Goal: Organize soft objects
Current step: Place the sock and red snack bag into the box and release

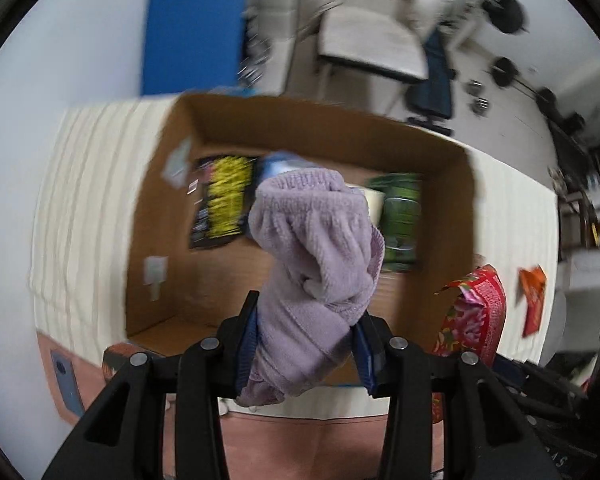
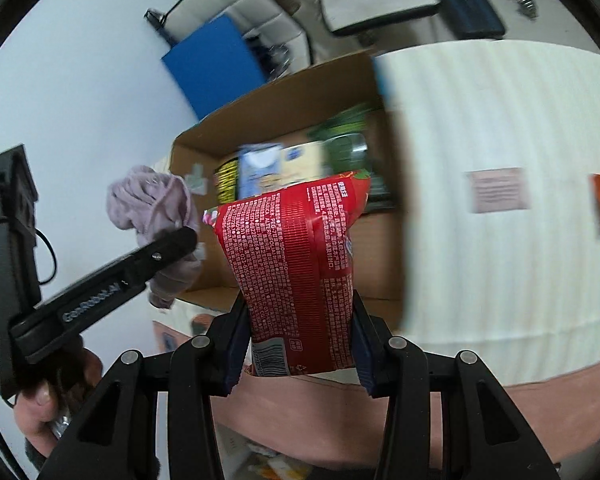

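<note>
Gripping lilac towel (image 1: 314,264) left — red packet (image 2: 296,264) right.

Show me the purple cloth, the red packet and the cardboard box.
purple cloth (image 1: 316,240), left wrist view, its bunched middle.
red packet (image 2: 296,256), right wrist view, its printed back.
cardboard box (image 1: 300,126), left wrist view, its far inner wall.

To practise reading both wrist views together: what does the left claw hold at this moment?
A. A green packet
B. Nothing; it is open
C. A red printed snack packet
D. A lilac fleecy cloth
D: in the left wrist view the left claw is shut on the bunched lilac fleecy cloth, held in front of the open brown cardboard box; the red printed snack packet is in the right claw.
</note>
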